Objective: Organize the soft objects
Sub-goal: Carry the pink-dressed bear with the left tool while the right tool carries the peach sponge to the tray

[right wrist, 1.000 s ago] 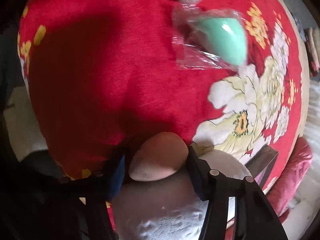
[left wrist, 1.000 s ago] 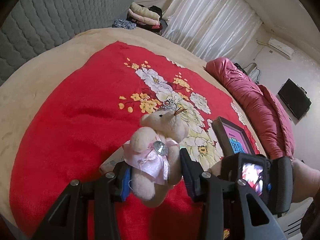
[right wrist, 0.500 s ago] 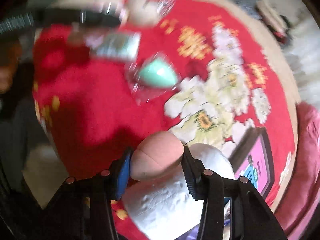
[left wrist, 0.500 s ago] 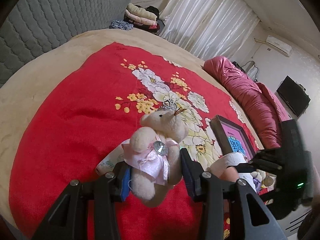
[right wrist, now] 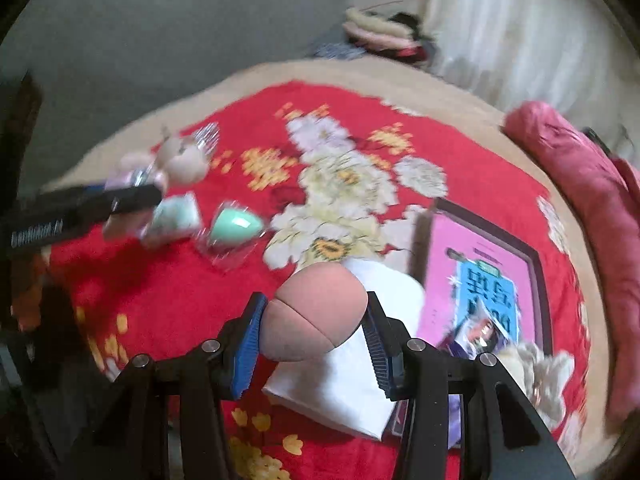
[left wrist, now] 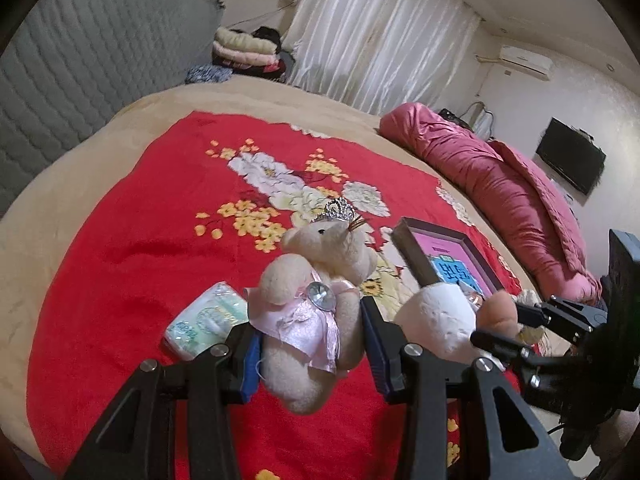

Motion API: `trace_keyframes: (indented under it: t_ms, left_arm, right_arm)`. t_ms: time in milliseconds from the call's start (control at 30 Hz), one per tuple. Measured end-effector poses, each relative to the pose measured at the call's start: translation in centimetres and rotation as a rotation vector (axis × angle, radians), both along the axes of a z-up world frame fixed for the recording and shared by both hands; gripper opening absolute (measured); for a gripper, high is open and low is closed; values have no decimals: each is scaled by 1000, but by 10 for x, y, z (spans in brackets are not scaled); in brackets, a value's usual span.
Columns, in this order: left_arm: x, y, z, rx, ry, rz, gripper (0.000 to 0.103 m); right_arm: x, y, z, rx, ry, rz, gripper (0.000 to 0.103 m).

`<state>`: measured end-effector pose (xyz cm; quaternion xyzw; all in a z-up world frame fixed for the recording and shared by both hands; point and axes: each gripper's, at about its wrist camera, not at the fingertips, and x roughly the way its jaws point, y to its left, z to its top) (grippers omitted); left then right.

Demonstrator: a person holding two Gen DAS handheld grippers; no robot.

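My left gripper [left wrist: 308,344] is shut on a cream teddy bear [left wrist: 316,280] with a pink dress and silver crown, held above the red flowered blanket [left wrist: 120,240]. My right gripper [right wrist: 314,332] is shut on a pink egg-shaped sponge [right wrist: 316,312]; in the left wrist view it holds the sponge [left wrist: 496,312] at the right, over a white paper roll [left wrist: 432,316]. A green sponge [right wrist: 236,224] in clear wrap and a tissue pack [right wrist: 176,216] lie on the blanket. The bear [right wrist: 176,160] shows blurred at the left of the right wrist view.
A framed pink picture [right wrist: 480,264] lies on the blanket at the right, with a small fluffy toy [right wrist: 536,372] at its near end. A rolled pink quilt [left wrist: 500,184] lies along the bed's far right. A grey padded headboard [left wrist: 60,60] stands at the left.
My right gripper has swung up and round with the pink sponge, from facing the blanket to facing the picture frame. My left gripper has held the bear almost still.
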<state>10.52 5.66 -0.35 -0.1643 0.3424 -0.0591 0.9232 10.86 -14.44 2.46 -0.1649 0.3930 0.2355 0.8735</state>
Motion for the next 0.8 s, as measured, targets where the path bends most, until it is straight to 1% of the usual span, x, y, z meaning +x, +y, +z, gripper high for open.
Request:
trace_keyframes:
  t_ms: [167,300,400,600,800]
  left_arm:
    - [-11,-25,9,48,-25,-39,44]
    - [-19,-51,14,70,-18,-95,44]
    - [-25,-70,17,82,-14,-125,44]
    - [-30,-109,25,127,-20,-175,44]
    - [-26,-152,28,167,-15,-236,44]
  right_arm:
    - [-11,-33,9,115,-71,-127,49]
    - [-24,-64,15,177,-131,-207,50]
    - [-28,-85,15,218,-154,-272,50]
    - [-31,-123,7,260,-157,-392,50]
    - [-39,-154,11,279,-233,-478,50]
